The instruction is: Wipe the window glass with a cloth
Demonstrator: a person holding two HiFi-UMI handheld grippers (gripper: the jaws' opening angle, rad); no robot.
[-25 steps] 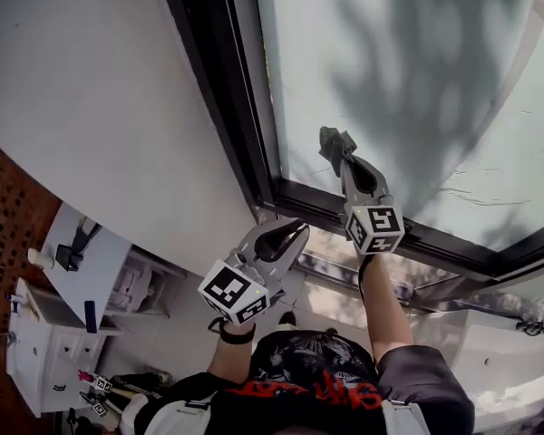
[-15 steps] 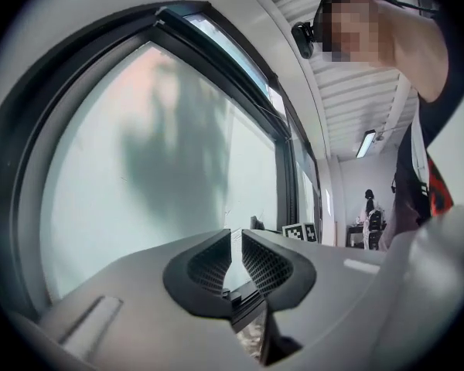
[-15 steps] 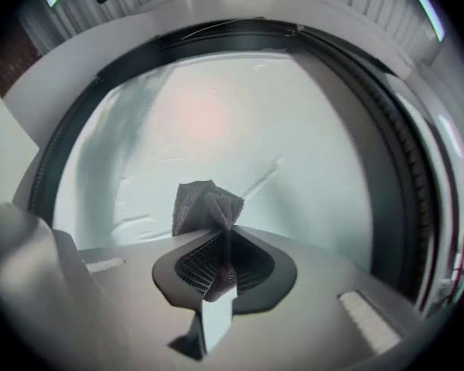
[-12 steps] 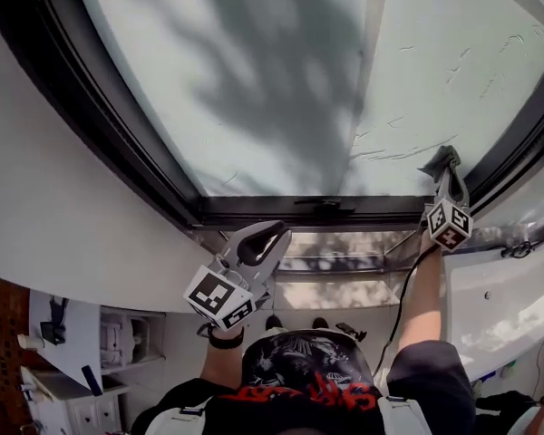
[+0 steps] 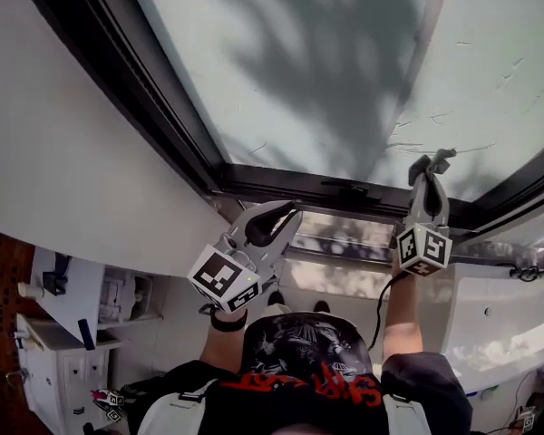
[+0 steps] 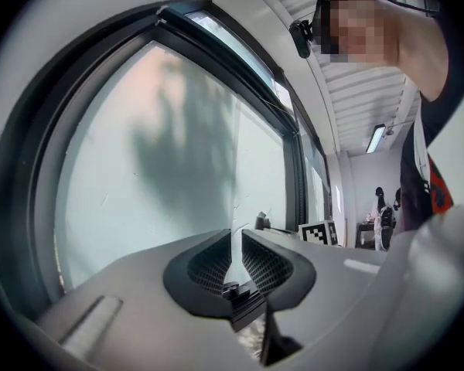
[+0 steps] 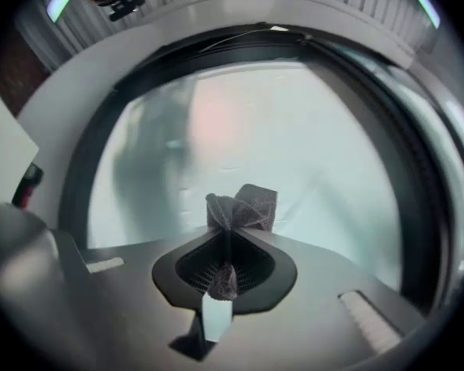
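Observation:
The window glass (image 5: 299,62) fills the top of the head view, with tree shadow on it and a black frame (image 5: 154,107) around it. My right gripper (image 5: 428,169) is shut on a crumpled grey cloth (image 5: 432,162), which is pressed against the glass low on the right, just above the bottom frame bar. In the right gripper view the cloth (image 7: 243,205) sticks out past the closed jaws of that gripper (image 7: 230,226) against the pale glass (image 7: 309,145). My left gripper (image 5: 286,210) hangs below the frame, off the glass (image 6: 155,168), jaws together and empty (image 6: 233,236).
A white wall (image 5: 63,152) runs left of the frame. A small latch (image 5: 349,187) sits on the bottom frame bar. A white cabinet (image 5: 45,370) stands down at the left. A cable (image 5: 381,306) hangs by my right forearm.
The right gripper has swept the cloth from the pane's lower left corner along the bottom edge to its lower right. The left gripper has stayed below the frame.

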